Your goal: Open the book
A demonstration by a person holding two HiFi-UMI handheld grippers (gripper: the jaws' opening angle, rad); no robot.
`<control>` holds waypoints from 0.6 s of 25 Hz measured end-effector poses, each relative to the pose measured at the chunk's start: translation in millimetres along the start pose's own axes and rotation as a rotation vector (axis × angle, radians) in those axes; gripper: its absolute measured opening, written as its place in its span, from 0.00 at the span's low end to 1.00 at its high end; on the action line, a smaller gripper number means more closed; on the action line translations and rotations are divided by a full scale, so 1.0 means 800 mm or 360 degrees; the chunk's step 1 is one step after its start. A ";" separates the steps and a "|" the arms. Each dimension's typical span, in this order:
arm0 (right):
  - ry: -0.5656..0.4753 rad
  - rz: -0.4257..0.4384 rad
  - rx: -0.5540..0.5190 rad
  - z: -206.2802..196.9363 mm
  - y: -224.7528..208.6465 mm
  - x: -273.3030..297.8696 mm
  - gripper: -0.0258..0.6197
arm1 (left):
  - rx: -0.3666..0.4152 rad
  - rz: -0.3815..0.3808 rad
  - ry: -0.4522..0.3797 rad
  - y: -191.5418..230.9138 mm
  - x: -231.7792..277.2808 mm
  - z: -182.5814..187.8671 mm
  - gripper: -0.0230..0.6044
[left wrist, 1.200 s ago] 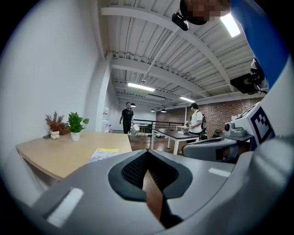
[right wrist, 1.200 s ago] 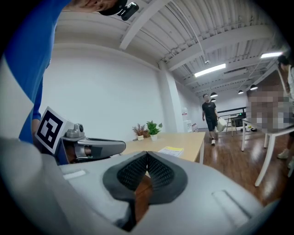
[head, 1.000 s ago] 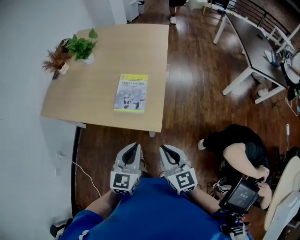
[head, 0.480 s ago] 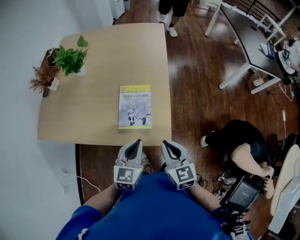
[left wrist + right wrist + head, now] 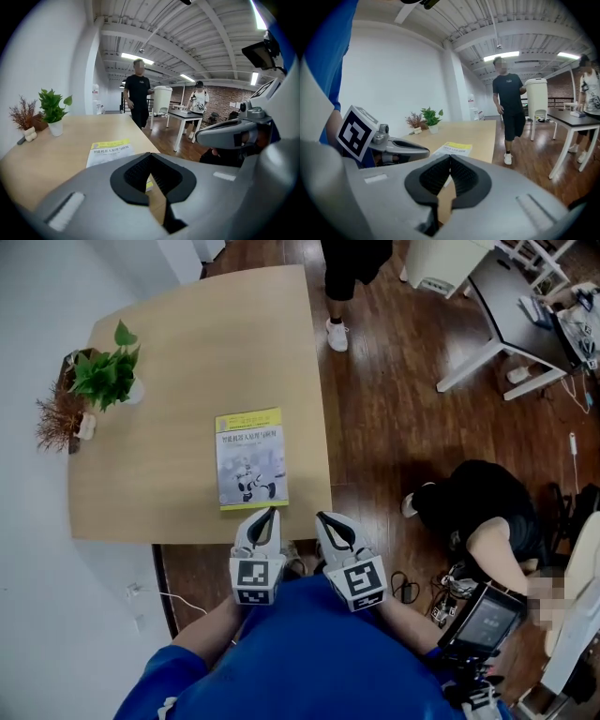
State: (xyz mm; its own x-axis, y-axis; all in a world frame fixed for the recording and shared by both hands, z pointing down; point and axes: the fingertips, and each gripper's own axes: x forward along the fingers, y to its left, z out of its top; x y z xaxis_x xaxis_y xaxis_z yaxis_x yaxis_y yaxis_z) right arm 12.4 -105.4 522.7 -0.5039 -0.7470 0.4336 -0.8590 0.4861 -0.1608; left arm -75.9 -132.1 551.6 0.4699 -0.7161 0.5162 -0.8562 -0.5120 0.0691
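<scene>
Left gripper, right gripper neared book.

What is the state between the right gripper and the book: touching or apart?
Apart. The head view shows bare table between the shut right gripper and the near right corner of the book.

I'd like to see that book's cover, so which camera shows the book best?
The head view: the book lies closed on the table, its whole cover facing up. Both gripper views catch it low and foreshortened, with its near end hidden.
</scene>
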 end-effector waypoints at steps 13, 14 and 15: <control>0.0113 0.0076 0.0127 -0.033 -0.018 0.026 0.04 | 0.0101 0.0100 0.0587 0.004 0.095 -0.073 0.39; 0.0116 0.0067 0.0135 -0.035 -0.020 0.026 0.04 | 0.0117 0.0113 0.0626 0.007 0.101 -0.078 0.40; 0.0118 0.0058 0.0143 -0.036 -0.021 0.025 0.04 | 0.0135 0.0124 0.0655 0.009 0.107 -0.082 0.42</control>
State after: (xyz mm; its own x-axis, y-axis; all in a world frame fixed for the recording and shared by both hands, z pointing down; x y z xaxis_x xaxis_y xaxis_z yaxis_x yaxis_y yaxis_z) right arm 19.6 -115.7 560.0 -0.5297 -0.6923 0.4900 -0.8466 0.4673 -0.2549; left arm -56.0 -165.8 652.5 0.2648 -0.5139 0.8160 -0.8568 -0.5136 -0.0454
